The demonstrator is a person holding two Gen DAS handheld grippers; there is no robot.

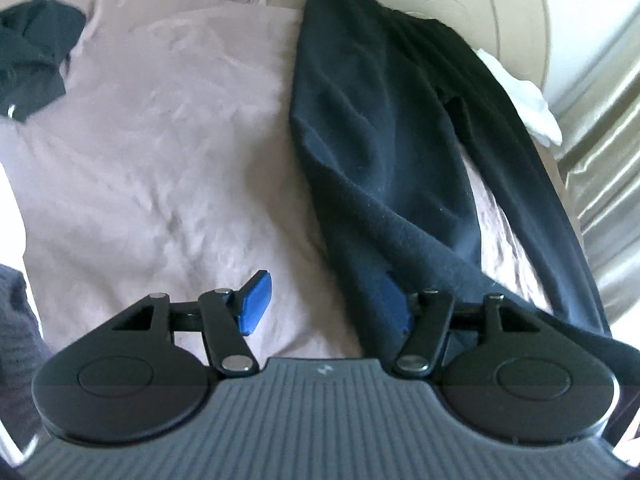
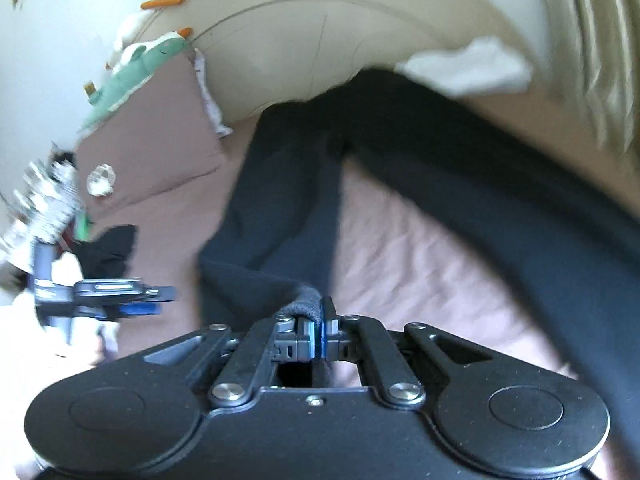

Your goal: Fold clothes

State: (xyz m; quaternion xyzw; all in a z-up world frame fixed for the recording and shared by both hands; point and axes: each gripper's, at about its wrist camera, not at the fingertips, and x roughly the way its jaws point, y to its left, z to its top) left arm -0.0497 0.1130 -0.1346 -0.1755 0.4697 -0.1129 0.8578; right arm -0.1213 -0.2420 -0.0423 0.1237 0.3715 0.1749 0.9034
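Note:
Dark navy trousers (image 1: 380, 140) lie lengthwise on the pink bed sheet (image 1: 140, 160), their legs spreading apart toward me. My left gripper (image 1: 324, 306) is open: its left blue pad (image 1: 256, 304) is bare, and a fold of the trousers drapes over the right finger. In the right wrist view the trousers (image 2: 288, 200) rise off the sheet (image 2: 420, 264) to my right gripper (image 2: 318, 312), which is shut on a rolled edge of the fabric. The left gripper (image 2: 152, 300) shows at the left of that view, pointing sideways, held by a hand.
Another dark garment (image 1: 32, 52) lies crumpled at the far left of the bed. A white cloth (image 1: 520, 96) rests by the cream headboard (image 1: 460, 0). A green plush toy (image 2: 136, 68) and a pillow (image 2: 160, 140) sit at the bed's head. Curtains (image 1: 600, 140) hang at the right.

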